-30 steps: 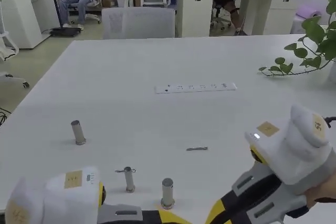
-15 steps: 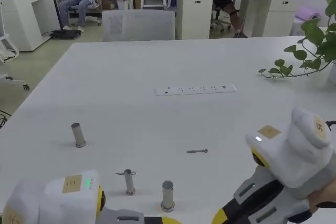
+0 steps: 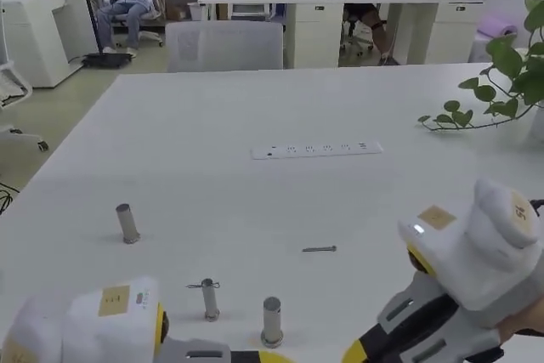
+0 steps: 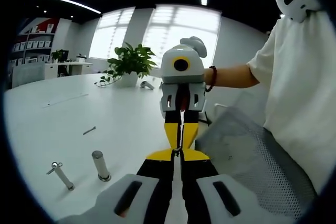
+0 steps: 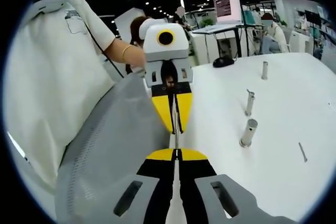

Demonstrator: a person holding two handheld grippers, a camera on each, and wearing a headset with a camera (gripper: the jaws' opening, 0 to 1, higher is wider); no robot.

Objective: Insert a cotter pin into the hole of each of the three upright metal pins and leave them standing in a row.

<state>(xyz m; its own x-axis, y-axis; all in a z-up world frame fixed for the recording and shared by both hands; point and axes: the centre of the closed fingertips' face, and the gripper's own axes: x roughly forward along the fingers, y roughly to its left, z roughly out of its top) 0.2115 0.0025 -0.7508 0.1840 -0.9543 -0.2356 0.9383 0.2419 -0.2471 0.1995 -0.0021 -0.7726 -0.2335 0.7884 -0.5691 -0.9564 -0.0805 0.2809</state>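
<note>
Here, the left gripper [image 4: 178, 154] and right gripper [image 5: 176, 153] are held tip to tip, jaws closed narrow. On the worktop [image 3: 255, 108], a loose cotter pin [image 3: 319, 249] is seen at one o'clock from the nearest metal pin [image 3: 272, 320].

Nothing legible. Yellow sticker [image 3: 115, 299] bottom left, another [image 3: 436, 217] at right: print too blurred. Monitor [image 5: 227, 6] screen text unreadable too.

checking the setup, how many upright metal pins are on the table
3 pins: one far left, one front middle with a cotter pin through it, one just right of that.
</note>
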